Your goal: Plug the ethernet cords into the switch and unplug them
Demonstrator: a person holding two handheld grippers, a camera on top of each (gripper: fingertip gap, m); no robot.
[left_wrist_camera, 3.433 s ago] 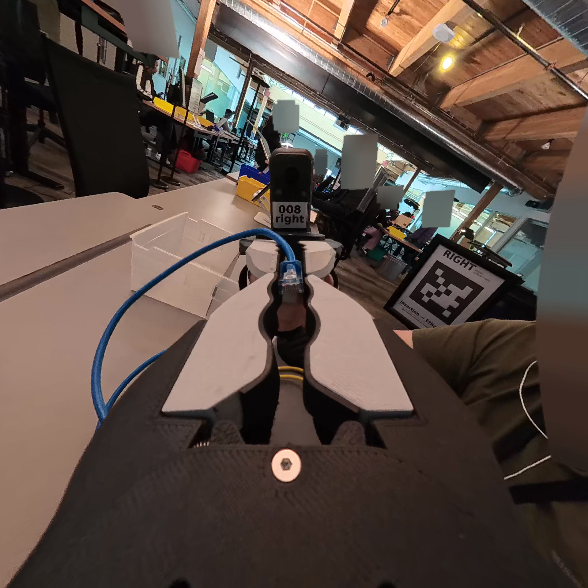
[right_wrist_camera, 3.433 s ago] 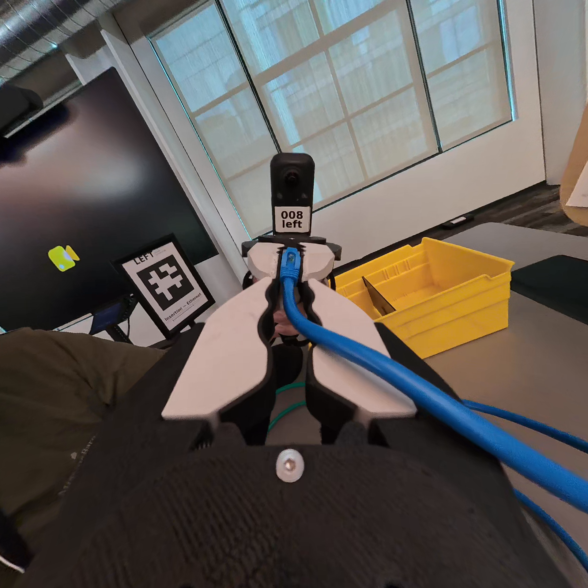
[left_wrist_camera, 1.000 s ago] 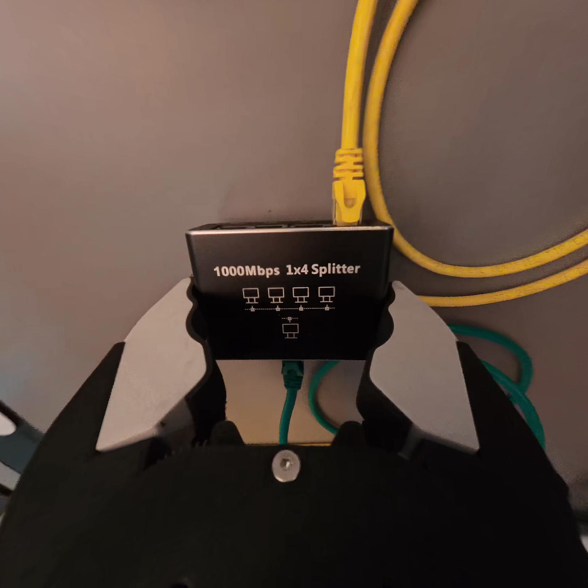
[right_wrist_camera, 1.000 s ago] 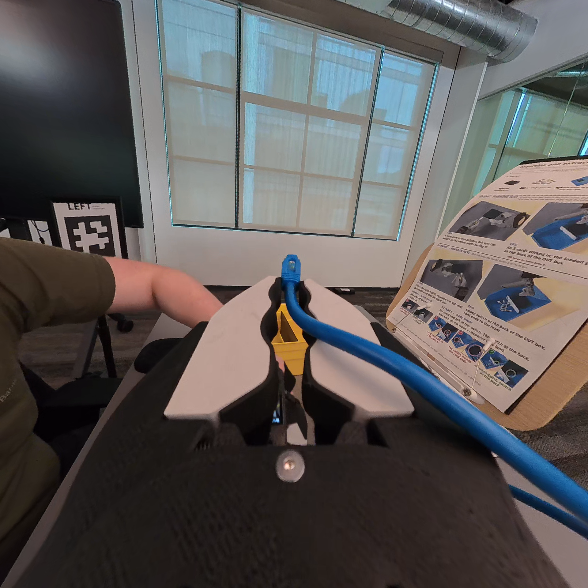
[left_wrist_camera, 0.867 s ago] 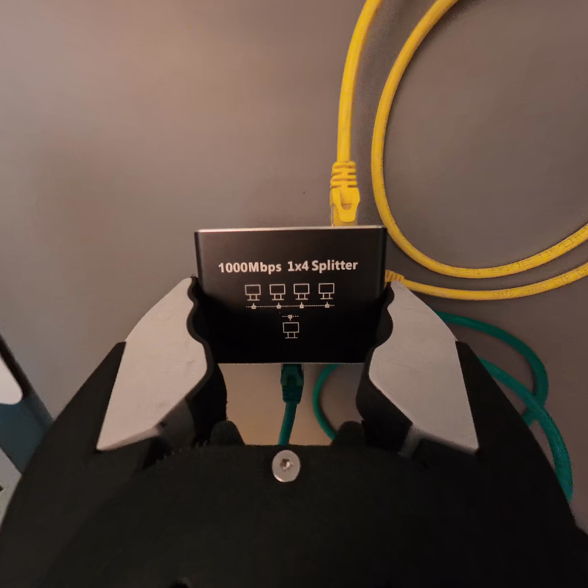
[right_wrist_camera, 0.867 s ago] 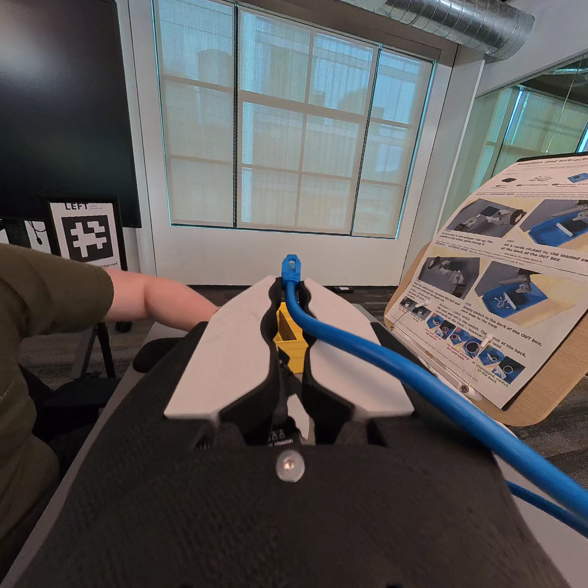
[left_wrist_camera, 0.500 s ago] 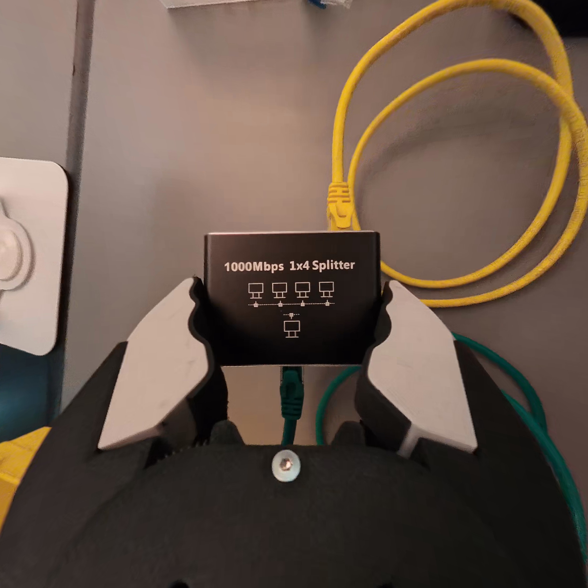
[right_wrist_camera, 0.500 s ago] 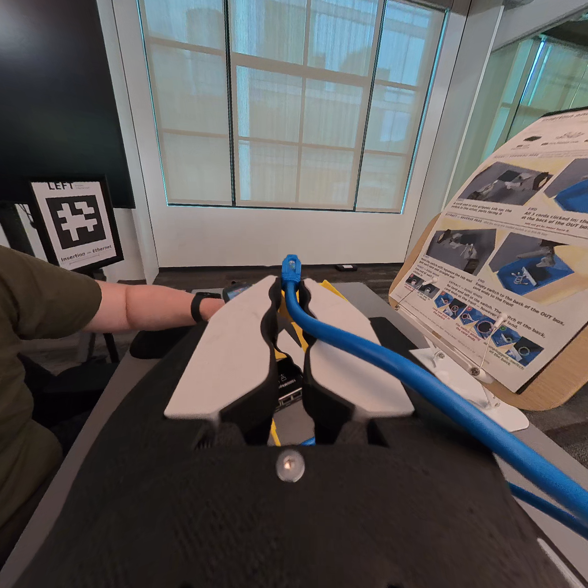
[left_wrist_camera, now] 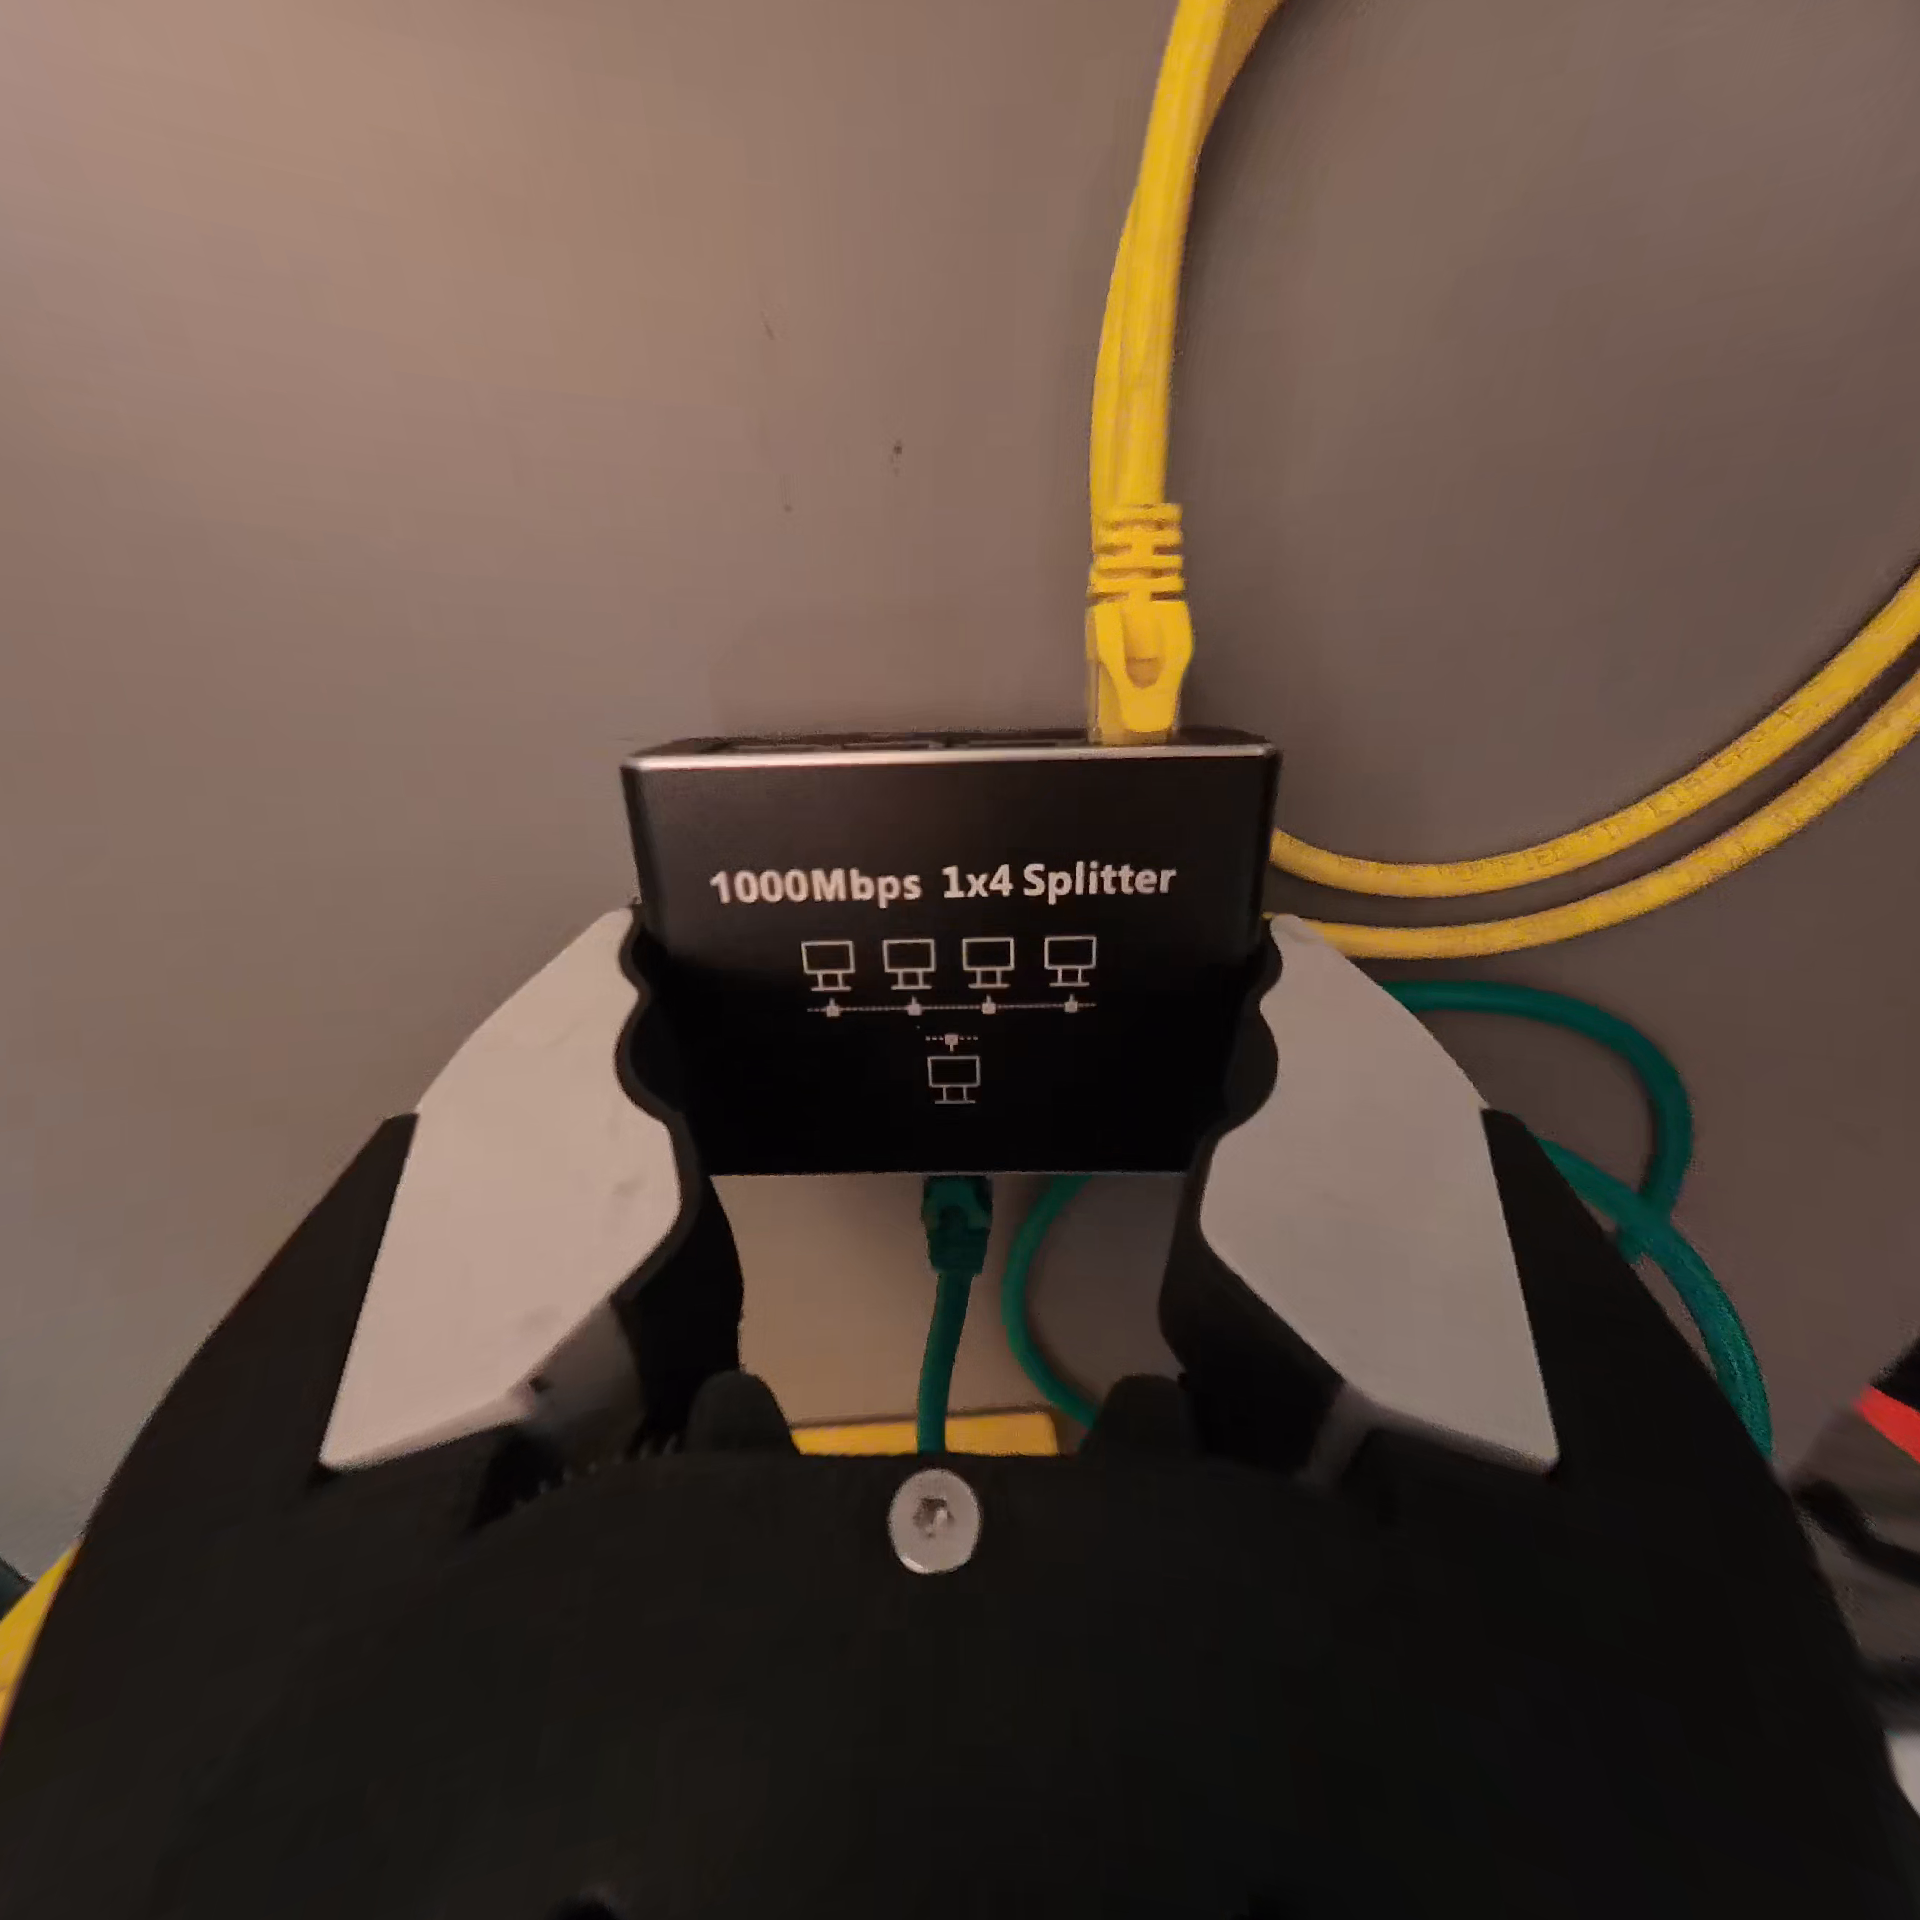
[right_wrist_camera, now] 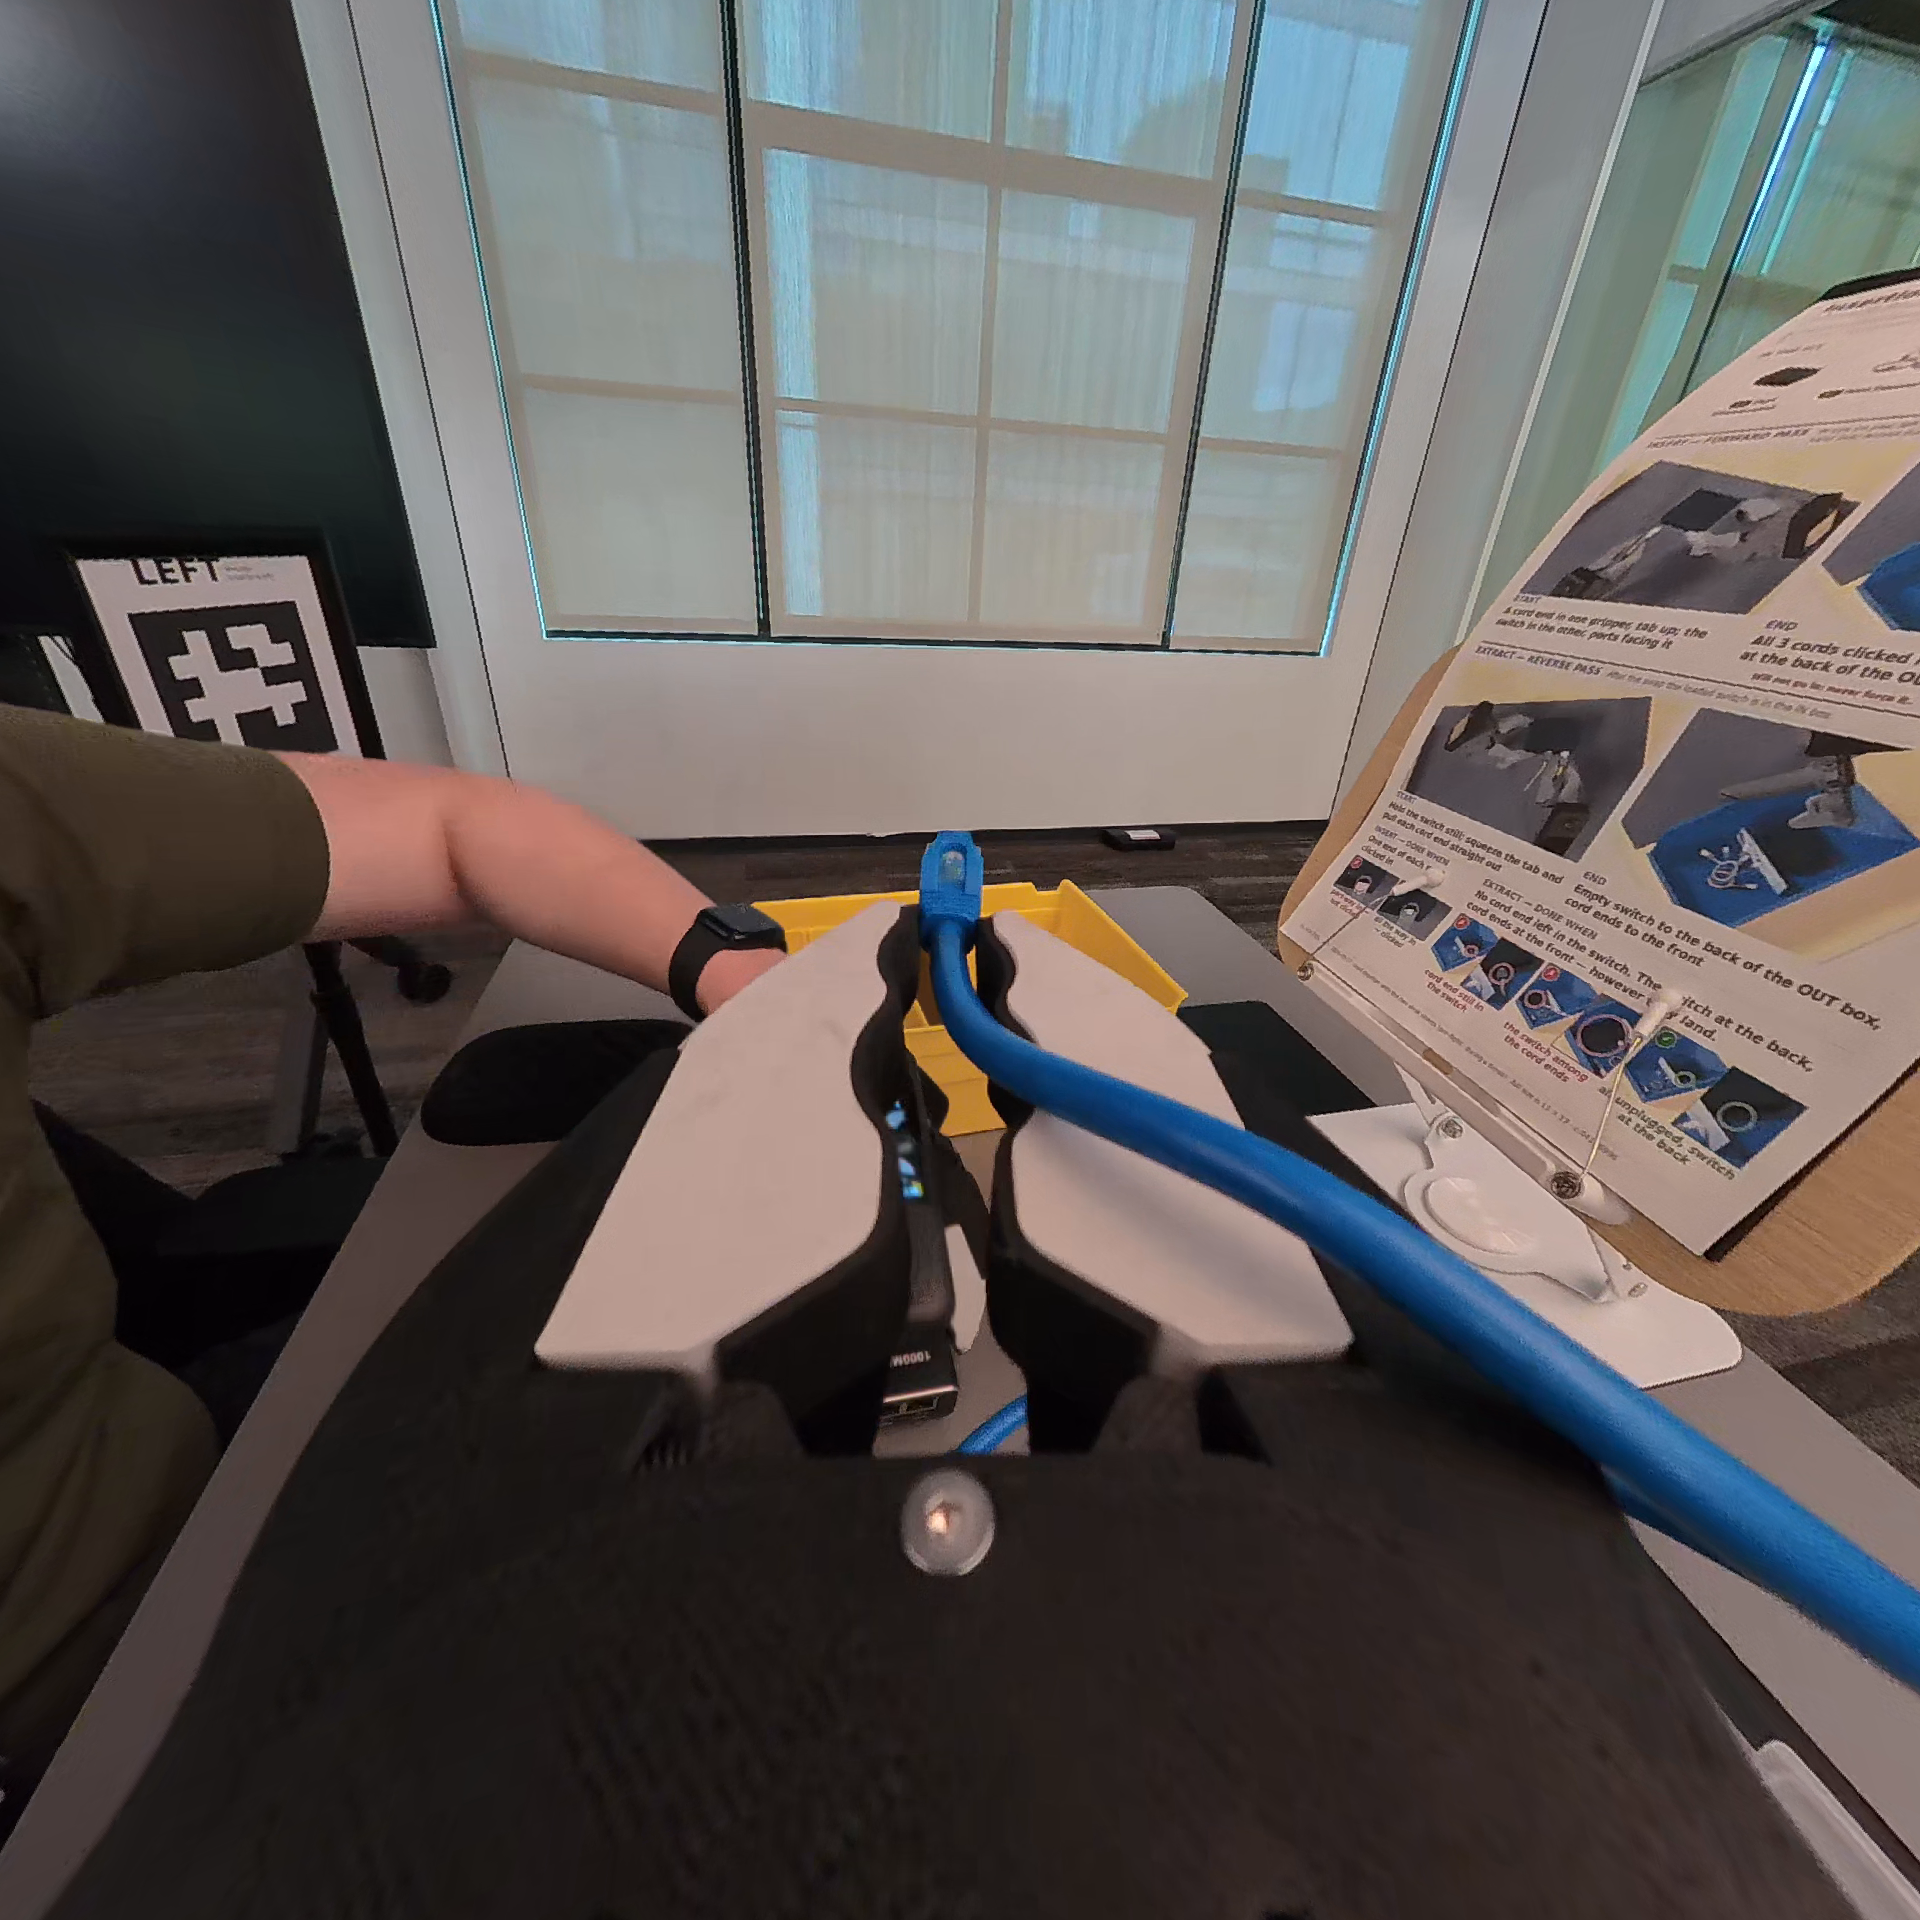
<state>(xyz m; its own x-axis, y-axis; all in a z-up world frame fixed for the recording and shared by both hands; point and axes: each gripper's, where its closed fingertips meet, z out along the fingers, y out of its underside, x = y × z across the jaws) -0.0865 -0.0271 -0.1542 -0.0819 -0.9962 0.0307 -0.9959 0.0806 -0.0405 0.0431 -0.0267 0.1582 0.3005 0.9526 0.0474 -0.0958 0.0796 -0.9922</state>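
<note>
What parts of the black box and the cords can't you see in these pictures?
- Left wrist view: the switch port openings on its far face, foreshortened past the top edge.
- Left wrist view: where the yellow cord and green cord go; picture edges and the left gripper cut them off.
- Right wrist view: the blue cord plug's front, facing away; its far end leaves the frame.

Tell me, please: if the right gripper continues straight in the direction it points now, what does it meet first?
Probably the yellow bin, which sits just beyond the right gripper and the blue cord's plug it pinches. Depth is unclear here, so it might pass above the bin.
</note>
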